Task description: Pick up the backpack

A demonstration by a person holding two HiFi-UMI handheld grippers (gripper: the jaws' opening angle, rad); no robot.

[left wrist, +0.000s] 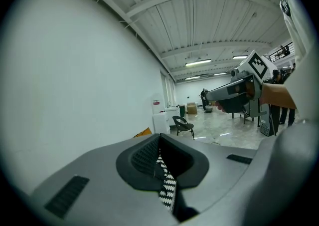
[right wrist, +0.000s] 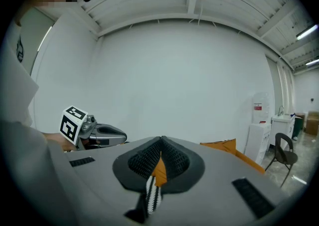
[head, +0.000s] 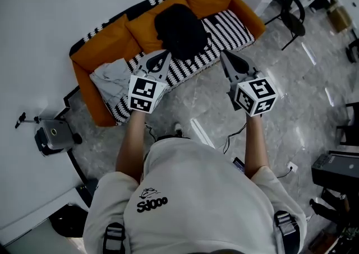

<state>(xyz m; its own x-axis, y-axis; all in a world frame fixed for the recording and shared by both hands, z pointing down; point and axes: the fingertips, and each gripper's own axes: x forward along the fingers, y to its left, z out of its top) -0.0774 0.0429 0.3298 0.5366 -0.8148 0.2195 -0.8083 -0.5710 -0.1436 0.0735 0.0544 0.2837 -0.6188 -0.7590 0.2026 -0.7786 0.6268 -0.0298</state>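
A black backpack (head: 180,31) leans against the orange back cushions of a sofa (head: 106,42) with a black-and-white striped seat. Both grippers are held out level in front of the person, short of the sofa's front edge. My left gripper (head: 166,53) points at the seat just left of the backpack, and its jaws are shut with nothing in them. My right gripper (head: 224,54) is to the right of the backpack, also shut and empty. In the left gripper view the closed jaws (left wrist: 159,136) hide the backpack; only a sliver of striped seat shows. The right gripper view shows closed jaws (right wrist: 161,140) over orange cushion.
A grey cloth (head: 112,79) lies on the sofa's left end. A white wall runs behind the sofa. A black chair (head: 293,14) stands on the grey floor at the right. A small wheeled device (head: 53,135) sits at the left, and cables (head: 230,135) lie by the person's feet.
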